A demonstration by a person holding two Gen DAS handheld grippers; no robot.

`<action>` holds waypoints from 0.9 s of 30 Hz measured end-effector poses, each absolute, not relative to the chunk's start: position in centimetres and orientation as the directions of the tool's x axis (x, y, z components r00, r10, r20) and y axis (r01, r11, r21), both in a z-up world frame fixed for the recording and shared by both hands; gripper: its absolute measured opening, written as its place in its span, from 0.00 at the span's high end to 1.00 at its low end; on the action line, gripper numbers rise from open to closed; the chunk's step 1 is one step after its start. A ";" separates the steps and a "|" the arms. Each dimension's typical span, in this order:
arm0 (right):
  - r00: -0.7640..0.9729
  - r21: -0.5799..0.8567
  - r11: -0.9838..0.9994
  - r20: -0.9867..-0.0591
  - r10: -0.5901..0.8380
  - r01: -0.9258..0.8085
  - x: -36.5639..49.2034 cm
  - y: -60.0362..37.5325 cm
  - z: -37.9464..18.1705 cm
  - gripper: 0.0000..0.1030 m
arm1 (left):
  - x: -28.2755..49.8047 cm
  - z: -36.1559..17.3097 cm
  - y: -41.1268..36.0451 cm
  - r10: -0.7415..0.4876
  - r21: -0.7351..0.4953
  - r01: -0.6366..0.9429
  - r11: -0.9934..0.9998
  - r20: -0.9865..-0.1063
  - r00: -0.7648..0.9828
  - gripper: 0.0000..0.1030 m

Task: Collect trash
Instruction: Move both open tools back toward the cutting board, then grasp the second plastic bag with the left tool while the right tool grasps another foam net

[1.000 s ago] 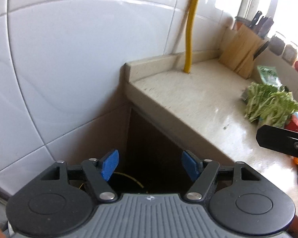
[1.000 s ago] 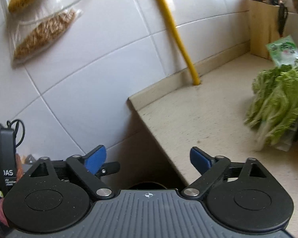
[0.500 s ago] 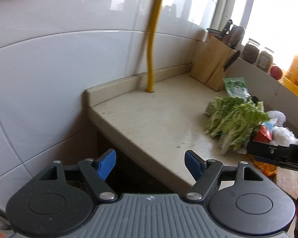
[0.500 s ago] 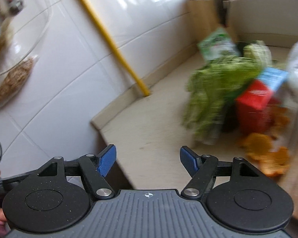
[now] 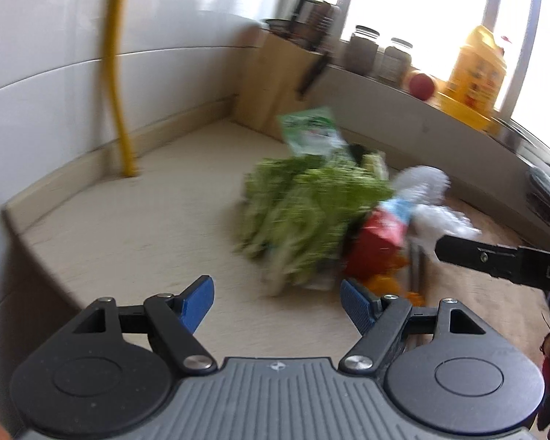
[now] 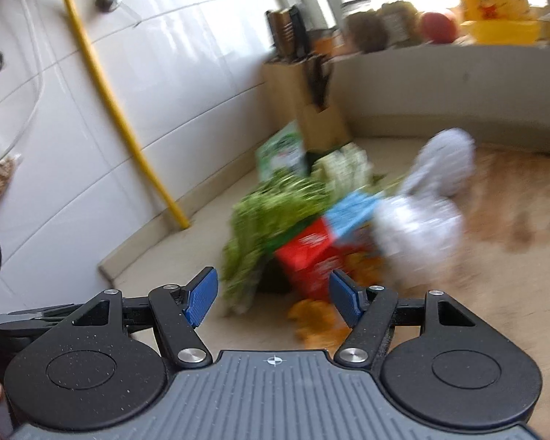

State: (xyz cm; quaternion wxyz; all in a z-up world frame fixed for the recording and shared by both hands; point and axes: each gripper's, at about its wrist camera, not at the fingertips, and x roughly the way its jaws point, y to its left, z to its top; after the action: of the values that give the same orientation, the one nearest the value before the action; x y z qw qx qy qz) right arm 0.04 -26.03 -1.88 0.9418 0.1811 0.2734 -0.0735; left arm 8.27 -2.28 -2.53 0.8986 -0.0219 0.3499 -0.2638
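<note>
Ahead, red carton (image 6: pixel 308 256) beside greens (image 6: pixel 271 216).

Left gripper (image 5: pixel 277 299) and right gripper (image 6: pixel 273 293): black linkage arms, silver pivot screws, blue ribbed fingertip pads (image 6: pixel 201 295), grey ridged housing bearing a crosshair mark.

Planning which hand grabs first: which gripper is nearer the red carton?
Right. The right gripper hangs open just in front of the red carton; the left gripper, also open, faces the leafy greens, carton off to its right.
</note>
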 end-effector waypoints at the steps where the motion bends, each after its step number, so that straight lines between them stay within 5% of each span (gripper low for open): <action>1: 0.841 0.281 0.926 -0.537 -0.066 0.252 -0.3 -26.5 -1.7 0.28 | 8.3 -2.5 -3.0 -0.500 -0.224 0.474 0.852 -0.617 0.607 0.29; 11: 0.827 0.152 0.913 -0.499 -0.260 0.379 -1.7 -32.3 -0.1 0.26 | 8.2 -1.1 -10.6 -0.650 -0.303 0.614 0.729 -0.588 0.482 0.29; 27: 0.814 0.088 0.938 -0.528 -0.242 0.336 3.2 -39.8 -0.7 0.16 | 10.5 -2.2 -20.6 -0.676 -0.408 0.600 0.687 -0.661 0.324 0.29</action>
State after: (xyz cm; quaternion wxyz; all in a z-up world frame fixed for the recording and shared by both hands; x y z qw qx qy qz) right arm 3.24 -39.79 -0.72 0.9482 0.0887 0.2642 -0.1523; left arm 10.54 -20.59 -2.16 0.8125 -0.0442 0.4284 -0.3928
